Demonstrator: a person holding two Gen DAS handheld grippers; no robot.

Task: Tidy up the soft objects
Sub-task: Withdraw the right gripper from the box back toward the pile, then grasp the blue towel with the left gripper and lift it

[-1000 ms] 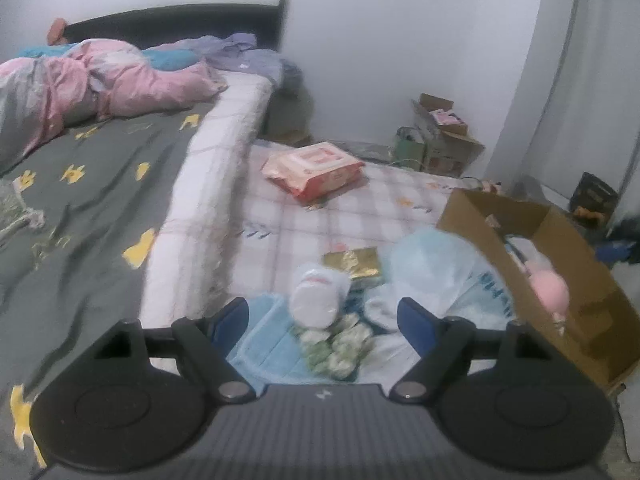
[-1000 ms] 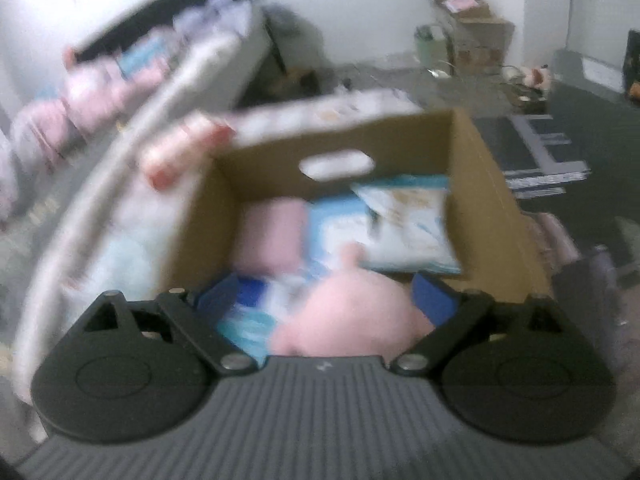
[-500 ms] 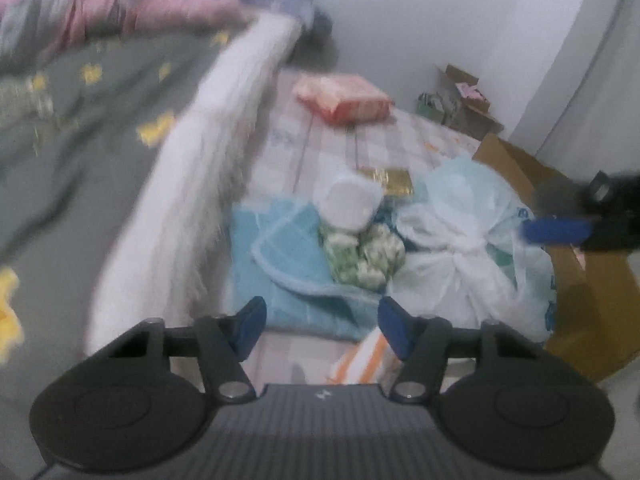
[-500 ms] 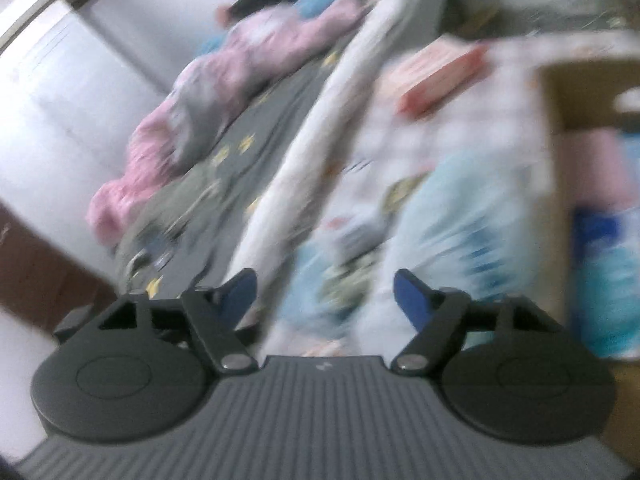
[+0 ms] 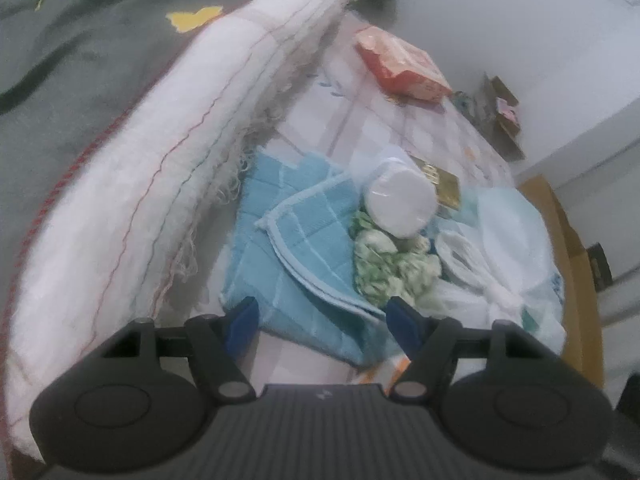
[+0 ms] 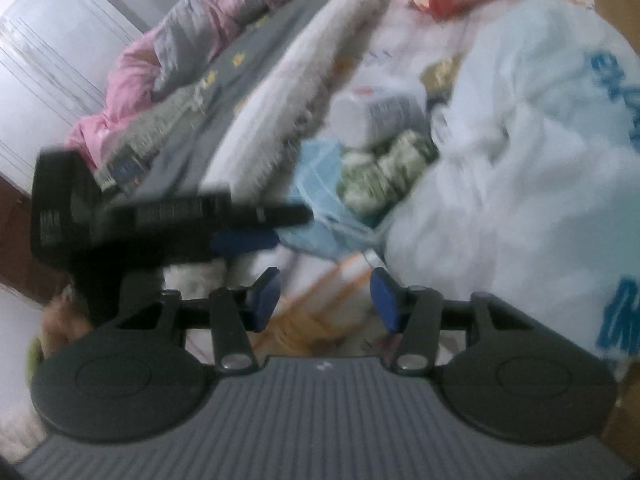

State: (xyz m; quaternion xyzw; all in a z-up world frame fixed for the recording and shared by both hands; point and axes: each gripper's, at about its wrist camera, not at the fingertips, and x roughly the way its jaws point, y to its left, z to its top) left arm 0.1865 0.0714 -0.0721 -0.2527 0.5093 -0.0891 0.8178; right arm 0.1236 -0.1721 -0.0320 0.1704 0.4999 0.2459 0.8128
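In the left wrist view the left claw (image 5: pixel 322 316) hangs with its jaws spread and empty over the near edge of the blue towel (image 5: pixel 288 248); a green floral cloth (image 5: pixel 384 260) lies at 2 o'clock from it with a white roll (image 5: pixel 400 204) resting on top, and a tied white bag (image 5: pixel 508 248) at 3 o'clock touches the cardboard box (image 5: pixel 568 248). Only this view shows the red packet (image 5: pixel 400 66) sharply, at 12 o'clock. The blurred right wrist view shows the right claw (image 6: pixel 326 298) also wide open and empty above an orange-striped cloth (image 6: pixel 316 312), with the left claw (image 6: pixel 244 240) entering at 10 o'clock and a pink quilt (image 6: pixel 180 40) on the bed (image 6: pixel 224 92) beyond.

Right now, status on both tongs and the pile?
Left tongs open over blue towel. Right tongs open, empty. Green bundle, white roll, plastic bag crowd the towel.
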